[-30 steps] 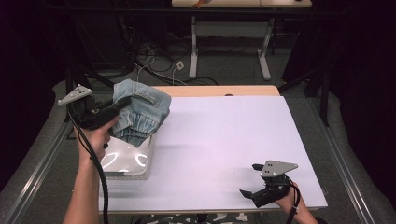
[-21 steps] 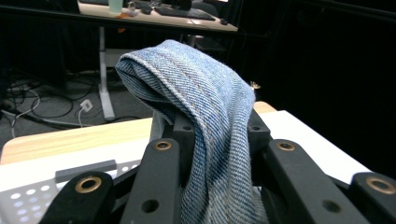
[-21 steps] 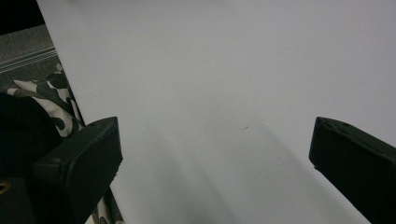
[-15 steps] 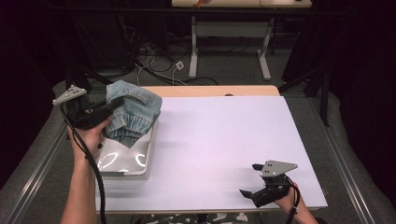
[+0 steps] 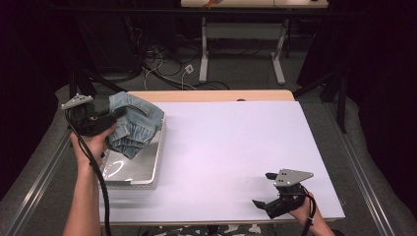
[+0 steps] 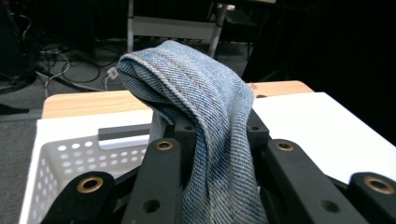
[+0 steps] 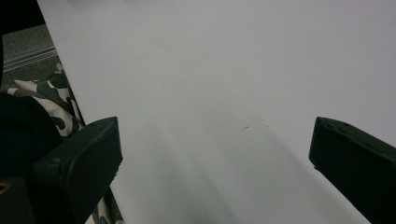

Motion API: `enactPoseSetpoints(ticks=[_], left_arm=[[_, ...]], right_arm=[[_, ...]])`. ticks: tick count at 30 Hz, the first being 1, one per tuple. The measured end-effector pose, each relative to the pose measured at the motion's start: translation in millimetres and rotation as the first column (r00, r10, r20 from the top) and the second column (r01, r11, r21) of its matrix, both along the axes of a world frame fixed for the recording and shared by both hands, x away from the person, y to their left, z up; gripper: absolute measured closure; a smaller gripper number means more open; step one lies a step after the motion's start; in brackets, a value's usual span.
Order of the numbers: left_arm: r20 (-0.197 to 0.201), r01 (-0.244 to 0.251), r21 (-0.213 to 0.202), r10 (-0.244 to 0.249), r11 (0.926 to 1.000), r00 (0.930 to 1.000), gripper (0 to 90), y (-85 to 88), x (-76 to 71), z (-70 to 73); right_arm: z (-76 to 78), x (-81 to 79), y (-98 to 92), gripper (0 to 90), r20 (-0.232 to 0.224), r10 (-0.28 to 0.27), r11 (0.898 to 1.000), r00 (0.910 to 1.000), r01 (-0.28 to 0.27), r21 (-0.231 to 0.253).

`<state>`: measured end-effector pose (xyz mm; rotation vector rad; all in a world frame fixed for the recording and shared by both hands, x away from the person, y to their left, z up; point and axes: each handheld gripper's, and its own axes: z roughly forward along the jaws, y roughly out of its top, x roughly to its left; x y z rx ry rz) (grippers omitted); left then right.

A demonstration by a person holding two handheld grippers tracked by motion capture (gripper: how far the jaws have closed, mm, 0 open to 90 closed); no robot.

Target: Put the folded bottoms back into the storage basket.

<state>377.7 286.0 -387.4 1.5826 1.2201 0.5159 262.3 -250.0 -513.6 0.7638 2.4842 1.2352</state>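
1. Left gripper (image 5: 105, 120) was clamped on a bunched piece of blue denim (image 5: 134, 124); in the left gripper view the jaws stood close together with the denim (image 6: 205, 116) pinched between them and draped over their tips

2. Denim hung above the far end of the white perforated basket (image 5: 147, 169), which sat at the left edge of the table (image 5: 236, 147). The lower folds appeared to be at or just inside the rim, though the high view was too coarse to say whether any cloth touched the basket floor

3. Basket wall with its slotted handle (image 6: 123, 133) lay directly below and ahead of the jaws, so the gripper was lined up over the opening

4. Right gripper (image 5: 268, 205) rested near the front right corner of the table, jaws spread wide with nothing between them; its own view showed bare white tabletop (image 7: 210, 93) between the two black pads

5. Judgement: step in hand was lowering the denim into the basket. To do it well, bring the bundle down over the middle of the basket, not the rim, so no fold catches the wall or trails outside; let go only once the bulk sits inside

6. Risk: a loose hem left draped over the far edge could drag the piece back out
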Motion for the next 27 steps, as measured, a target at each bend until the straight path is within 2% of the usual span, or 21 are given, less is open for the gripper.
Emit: enactPoseSetpoints(ticks=[11, 19, 27], left_arm=[[-0.076, -0.008, -0.008, 0.007, 0.9999, 0.9971, 74.7, 6.9, 11.2, -16.6], [-0.114, -0.014, -0.005, 0.013, 0.9999, 0.9934, 74.6, 8.7, 17.3, -27.2], [-0.177, 0.002, 0.007, 0.000, 1.0000, 0.9843, 74.2, 10.2, 25.6, -40.8]], right_arm=[[0.0, 0.1, 0.2, 2.5, 0.000, -0.001, 1.000, 1.0000, 0.001, 0.001], [0.0, -0.2, 0.5, 2.5, -0.001, 0.000, 1.000, 1.0000, 0.000, 0.001], [-0.3, -0.1, 0.6, 2.5, -0.003, 0.000, 1.000, 1.0000, 0.000, 0.000]])
